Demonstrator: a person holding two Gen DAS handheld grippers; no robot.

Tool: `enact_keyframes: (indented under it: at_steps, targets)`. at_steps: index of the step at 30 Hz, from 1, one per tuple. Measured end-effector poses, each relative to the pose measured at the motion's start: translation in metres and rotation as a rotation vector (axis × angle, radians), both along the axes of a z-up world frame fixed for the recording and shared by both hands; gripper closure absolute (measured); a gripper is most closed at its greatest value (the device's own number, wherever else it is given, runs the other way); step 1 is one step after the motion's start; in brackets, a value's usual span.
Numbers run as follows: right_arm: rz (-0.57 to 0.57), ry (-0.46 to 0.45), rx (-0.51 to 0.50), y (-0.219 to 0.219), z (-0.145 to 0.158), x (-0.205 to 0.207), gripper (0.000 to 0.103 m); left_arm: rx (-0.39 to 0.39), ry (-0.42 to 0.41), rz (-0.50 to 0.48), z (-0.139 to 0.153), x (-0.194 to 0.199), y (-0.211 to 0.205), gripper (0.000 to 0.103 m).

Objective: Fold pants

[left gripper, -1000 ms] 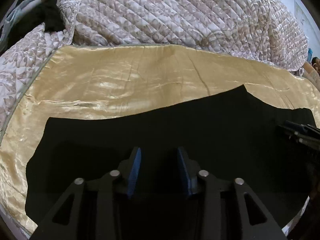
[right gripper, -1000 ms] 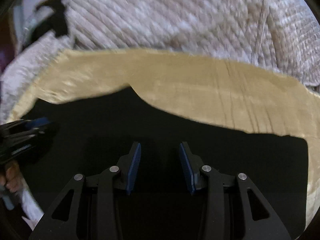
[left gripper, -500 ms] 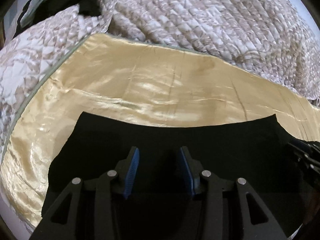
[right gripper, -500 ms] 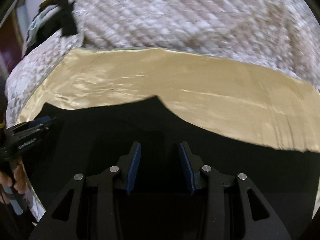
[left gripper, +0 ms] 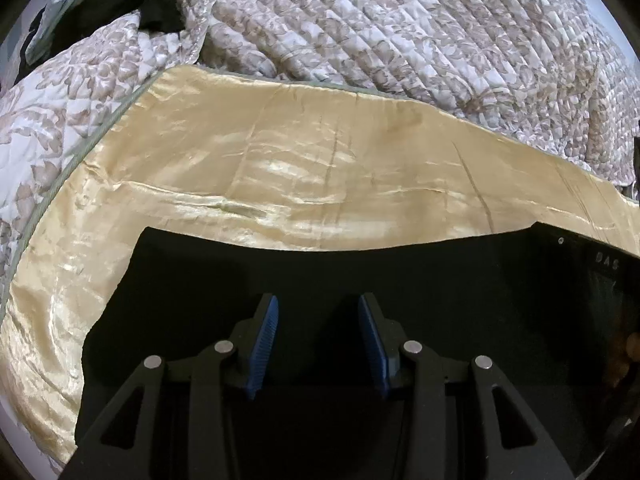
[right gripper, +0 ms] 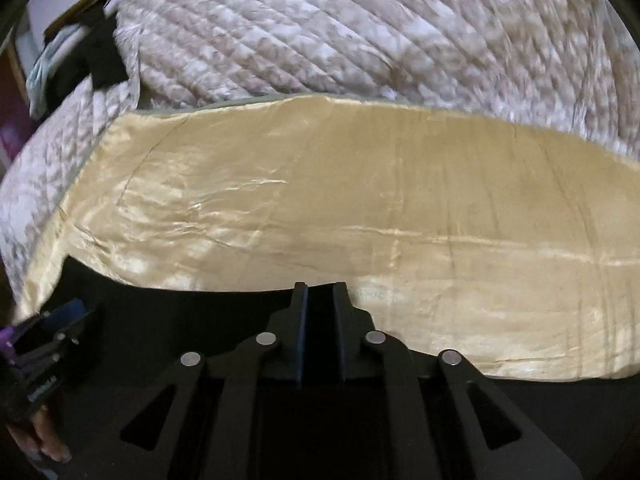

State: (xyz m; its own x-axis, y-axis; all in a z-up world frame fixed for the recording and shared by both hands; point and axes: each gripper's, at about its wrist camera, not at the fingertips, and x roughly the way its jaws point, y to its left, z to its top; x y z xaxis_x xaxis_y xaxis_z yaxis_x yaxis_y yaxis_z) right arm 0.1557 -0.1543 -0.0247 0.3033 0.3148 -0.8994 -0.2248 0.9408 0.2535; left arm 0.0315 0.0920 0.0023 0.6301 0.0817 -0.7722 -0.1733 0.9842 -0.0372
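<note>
The black pants lie flat on a gold satin sheet. My left gripper hovers over the pants near their left end, jaws open and empty. In the right wrist view my right gripper has its jaws nearly together at the far edge of the pants, with dark cloth between the pads. The left gripper also shows at the left edge of the right wrist view, held by a hand.
A quilted floral bedspread is bunched behind the gold sheet. Dark and pale clothing lies at the far left corner. The sheet's edge runs along the left.
My right gripper has gone from wide open to closed at the pants' far edge. Both grippers have moved toward that edge; the left stays open.
</note>
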Motion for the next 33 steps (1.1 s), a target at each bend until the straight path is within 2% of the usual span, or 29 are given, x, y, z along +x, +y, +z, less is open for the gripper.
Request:
enact_keyframes:
  at_steps: [3,6,8,10,12,17,22,25,29,33]
  targets:
    - [-0.007,-0.006,-0.002,-0.003,0.008,-0.003,0.09,-0.003,-0.015,-0.013,0.004,-0.005,-0.001,0.058]
    - [-0.006,-0.042,0.01,-0.004,0.026,-0.015,0.09,0.03,-0.05,-0.032,0.012,-0.014,-0.006,0.058]
    - [0.007,-0.065,0.018,-0.007,0.036,-0.028,0.084,0.04,-0.066,-0.042,0.017,-0.019,-0.008,0.058]
    - [0.02,-0.084,0.018,-0.011,0.044,-0.044,0.071,0.046,-0.077,-0.047,0.02,-0.023,-0.008,0.058]
    - [0.026,-0.085,0.015,-0.015,0.048,-0.057,0.066,0.054,-0.084,-0.05,0.022,-0.027,-0.008,0.058]
    - [0.024,-0.095,0.003,-0.026,0.052,-0.093,0.066,0.063,-0.099,-0.039,0.02,-0.048,-0.006,0.058]
    - [0.04,-0.093,-0.022,-0.029,0.049,-0.127,0.065,0.079,-0.068,-0.033,0.006,-0.06,-0.001,0.058]
    - [0.058,-0.089,-0.025,-0.03,0.042,-0.134,0.061,0.066,-0.058,-0.043,-0.001,-0.055,0.006,0.053]
    - [0.066,-0.1,-0.032,-0.03,0.043,-0.134,0.059,0.045,-0.089,0.009,0.007,-0.058,0.022,0.053]
    - [0.055,-0.096,-0.013,-0.035,0.045,-0.136,0.059,0.009,-0.109,0.114,0.01,-0.068,0.06,0.053]
